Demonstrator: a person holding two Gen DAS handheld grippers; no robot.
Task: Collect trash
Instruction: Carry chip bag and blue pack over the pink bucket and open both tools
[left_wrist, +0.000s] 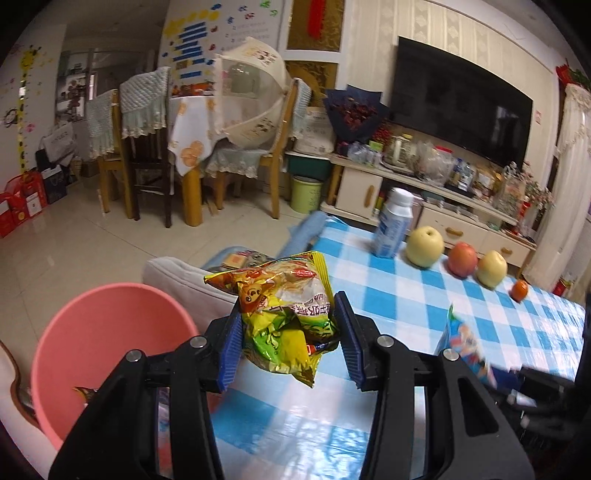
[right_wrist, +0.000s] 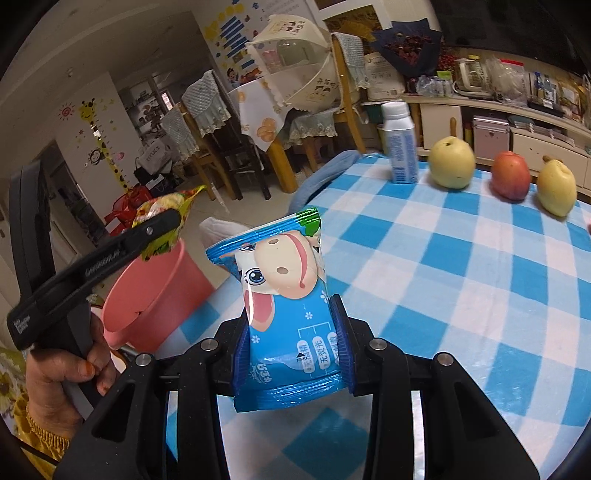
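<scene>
My left gripper (left_wrist: 290, 334) is shut on a crumpled yellow-green snack wrapper (left_wrist: 284, 306), held above the table's left edge beside the pink bin (left_wrist: 110, 332). In the right wrist view the left gripper (right_wrist: 162, 232) holds that wrapper (right_wrist: 166, 210) over the pink bin (right_wrist: 155, 295). My right gripper (right_wrist: 293, 345) is shut on a blue cow-print wrapper (right_wrist: 284, 302), held above the blue-checked tablecloth (right_wrist: 461, 277). That blue wrapper also shows at the right of the left wrist view (left_wrist: 465, 343). A scrap of wrapper lies inside the bin (left_wrist: 86, 393).
On the checked table (left_wrist: 406, 295) stand a white-blue bottle (left_wrist: 393, 225), two yellow pears (left_wrist: 424, 245), a red apple (left_wrist: 462, 259) and a small orange (left_wrist: 519, 290). A grey cushion (left_wrist: 177, 280) lies beside the bin. Dining chairs and a TV cabinet stand behind.
</scene>
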